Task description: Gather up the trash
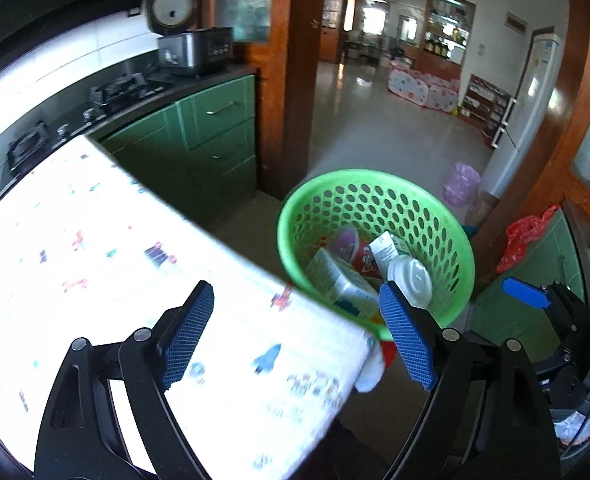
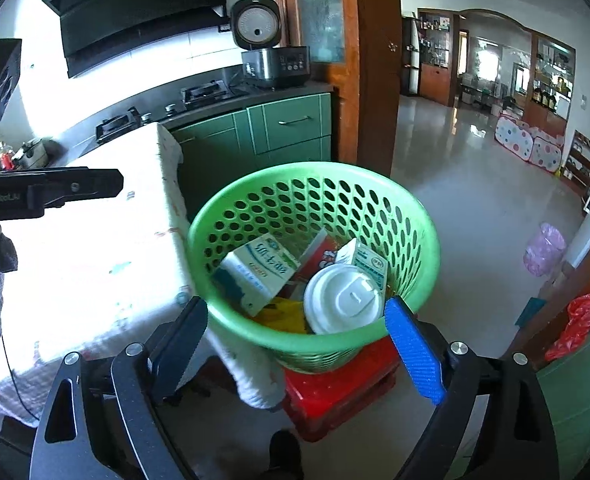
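Trash, milk cartons (image 2: 255, 276) and a white cup lid (image 2: 343, 298), sits in the green basket (image 2: 315, 344) beside the table (image 2: 95, 260). It looks light and squashy; grab cartons by their sides. Both grippers (image 1: 295, 336) (image 2: 295, 354) are wide open, holding nothing.

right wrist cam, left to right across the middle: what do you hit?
Left gripper's arm → cloth-covered table → green basket holding cartons and a white lid → pink bin → red bag.
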